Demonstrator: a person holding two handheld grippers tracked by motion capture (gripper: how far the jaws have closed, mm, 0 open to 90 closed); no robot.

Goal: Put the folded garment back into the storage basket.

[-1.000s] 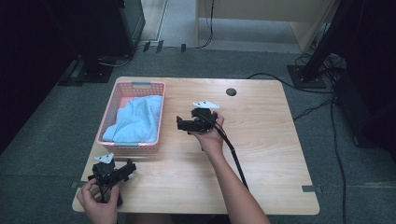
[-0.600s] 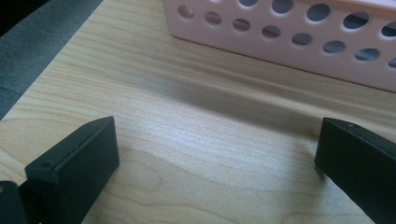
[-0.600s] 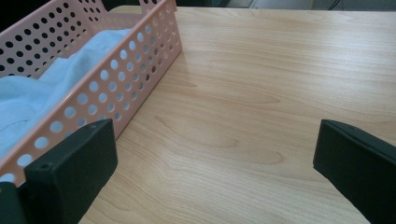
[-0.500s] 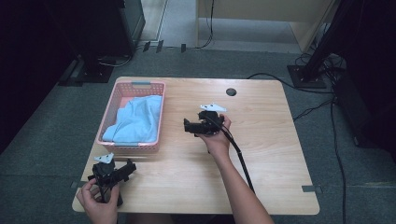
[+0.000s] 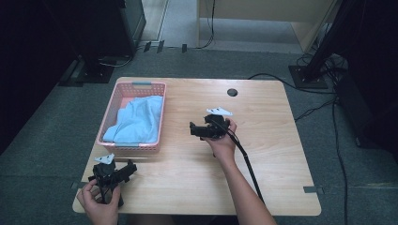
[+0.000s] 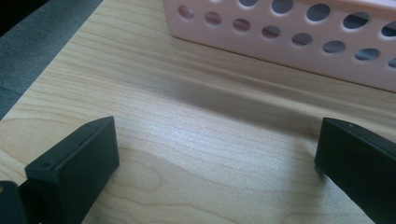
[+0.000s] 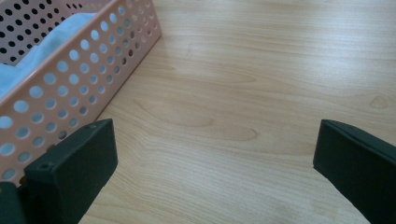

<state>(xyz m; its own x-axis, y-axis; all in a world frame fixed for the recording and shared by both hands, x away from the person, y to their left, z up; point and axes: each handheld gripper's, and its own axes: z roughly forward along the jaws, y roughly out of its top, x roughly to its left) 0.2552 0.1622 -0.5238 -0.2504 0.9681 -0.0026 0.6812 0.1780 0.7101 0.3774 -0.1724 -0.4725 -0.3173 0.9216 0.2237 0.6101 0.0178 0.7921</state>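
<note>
The light-blue cloth [image 5: 135,123] lies bunched inside the pink perforated plastic basket [image 5: 160,123] at ten o'clock on the pale wooden tabletop [image 5: 272,154]. The right claw [image 5: 193,130], at centre, gapes wide and empty; the left claw [image 5: 132,167], at seven o'clock, likewise. Judging by this, the stowing looks done, with nothing left outside.

Bare bench [image 7: 261,93] lies ahead of the right gripper [image 5: 193,130]; the pink basket [image 7: 70,88] blocks its left.
</note>
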